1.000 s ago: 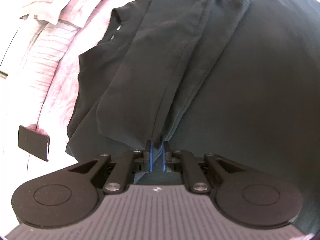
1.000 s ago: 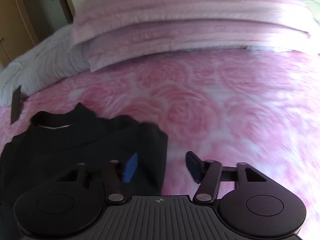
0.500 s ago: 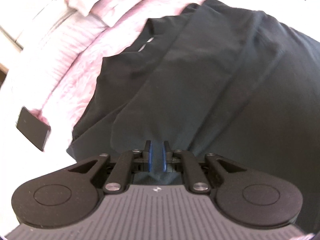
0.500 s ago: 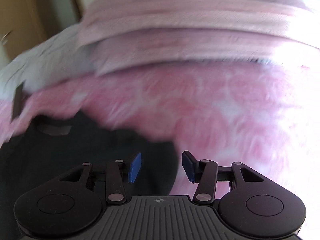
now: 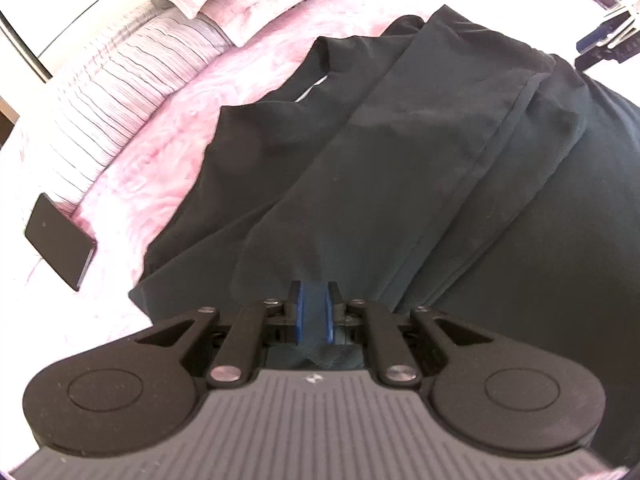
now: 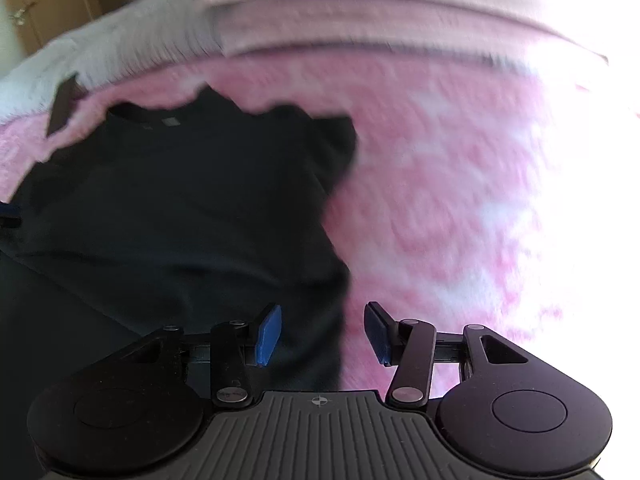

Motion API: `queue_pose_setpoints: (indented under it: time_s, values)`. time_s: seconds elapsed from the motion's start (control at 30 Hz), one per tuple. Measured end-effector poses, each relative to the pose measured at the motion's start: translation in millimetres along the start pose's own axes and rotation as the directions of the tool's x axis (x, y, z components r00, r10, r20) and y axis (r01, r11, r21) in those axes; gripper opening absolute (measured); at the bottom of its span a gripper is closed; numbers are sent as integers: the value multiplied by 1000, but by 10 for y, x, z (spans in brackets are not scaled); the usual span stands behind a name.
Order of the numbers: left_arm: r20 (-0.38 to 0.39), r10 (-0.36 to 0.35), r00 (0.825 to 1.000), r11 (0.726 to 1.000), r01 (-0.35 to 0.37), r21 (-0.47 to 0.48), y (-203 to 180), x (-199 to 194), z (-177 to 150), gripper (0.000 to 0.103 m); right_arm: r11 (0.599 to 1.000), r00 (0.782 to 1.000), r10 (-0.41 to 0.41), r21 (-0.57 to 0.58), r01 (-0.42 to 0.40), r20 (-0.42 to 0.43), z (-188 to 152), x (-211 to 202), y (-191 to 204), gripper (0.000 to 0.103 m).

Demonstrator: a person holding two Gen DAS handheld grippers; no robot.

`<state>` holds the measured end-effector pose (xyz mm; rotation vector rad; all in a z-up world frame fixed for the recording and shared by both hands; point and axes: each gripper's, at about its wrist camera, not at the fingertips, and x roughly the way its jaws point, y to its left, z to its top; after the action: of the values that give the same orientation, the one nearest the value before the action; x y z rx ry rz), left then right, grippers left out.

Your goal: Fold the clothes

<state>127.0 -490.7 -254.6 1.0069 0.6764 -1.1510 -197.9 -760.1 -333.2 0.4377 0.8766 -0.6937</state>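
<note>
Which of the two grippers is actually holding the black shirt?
The left gripper: its blue pads pinch the black shirt. The right gripper gapes open, empty.

The right wrist view is smeared by motion: the black shirt (image 6: 180, 200) shows a ragged, wavy outline at its collar, and the label there is only a grey patch, unreadable. The pink bedspread (image 6: 460, 208) has its pattern blurred to blotches, with its right side washed out to white. The shirt's left and lower parts run past the picture's edge. In the left wrist view the shirt's cloth between the left gripper (image 5: 313, 312) fingers hides the inner pads, and the shirt's right side is cut off. The dark flat object (image 5: 60, 248) is too featureless to identify.
</note>
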Motion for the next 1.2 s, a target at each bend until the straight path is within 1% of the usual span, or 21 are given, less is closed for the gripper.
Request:
queue_pose_setpoints:
  time_s: [0.07, 0.13, 0.17, 0.23, 0.3, 0.4, 0.43, 0.6, 0.8, 0.9, 0.97, 1.0, 1.03, 1.1, 1.17, 1.2]
  values:
    - [-18, -7, 1000, 1000, 7, 1, -30, 62, -31, 10, 999, 999, 29, -17, -28, 28, 68, 57, 105, 50]
    - [-37, -14, 999, 1000, 14, 3, -60, 123, -61, 10, 997, 998, 65, -33, -64, 24, 135, 196, 195, 50]
    - [-31, -12, 999, 1000, 12, -1, -64, 111, -93, 10, 996, 997, 81, -33, -80, 14, 154, 264, 228, 50]
    - [-32, -5, 999, 1000, 5, -19, -59, 61, -162, 10, 995, 995, 97, -5, -97, -38, 133, 395, 243, 50]
    - [-41, -8, 999, 999, 6, -49, -43, -9, -249, 10, 998, 993, 69, 20, -67, -98, 25, 461, 238, 50]
    - [-104, -26, 994, 996, 18, -83, -20, -104, -463, 11, 998, 992, 53, 37, -49, -113, -232, 252, 252, 50]
    - [-112, -30, 993, 995, 20, -95, -29, -152, -555, 11, 999, 991, 45, 35, -41, -126, -321, 166, 272, 50]
    - [-122, -60, 991, 990, 44, -131, -181, -526, -991, 12, 1000, 982, 6, 20, -2, -187, -726, -256, 429, 50]
    - [-127, -109, 986, 987, 92, -131, -557, -930, -1532, 12, 990, 965, -38, 122, 71, -259, -1175, -623, 574, 51]
    - [-125, -125, 984, 984, 106, -142, -680, -1084, -1728, 12, 984, 954, -50, 150, 98, -294, -1406, -793, 660, 51]
    - [-129, -129, 983, 985, 111, -136, -752, -1170, -1831, 12, 984, 948, -60, 140, 109, -313, -1539, -906, 708, 51]
    - [-132, -131, 983, 985, 113, -132, -788, -1213, -1882, 13, 985, 941, -60, 135, 110, -333, -1593, -941, 722, 51]
    - [-134, -124, 983, 986, 107, -131, -821, -1267, -1911, 13, 985, 934, -56, 134, 110, -354, -1640, -972, 728, 52]
    - [-139, -109, 984, 988, 92, -127, -887, -1377, -1964, 15, 986, 927, -49, 127, 104, -373, -1695, -1049, 734, 52]
    - [-145, -95, 985, 989, 77, -124, -952, -1487, -2018, 21, 994, 922, -53, 71, 87, -384, -1713, -1113, 778, 52]
    - [-134, -77, 988, 993, 65, -95, -1029, -1572, -2027, 22, 997, 925, -50, 32, 67, -378, -1721, -1145, 811, 52]
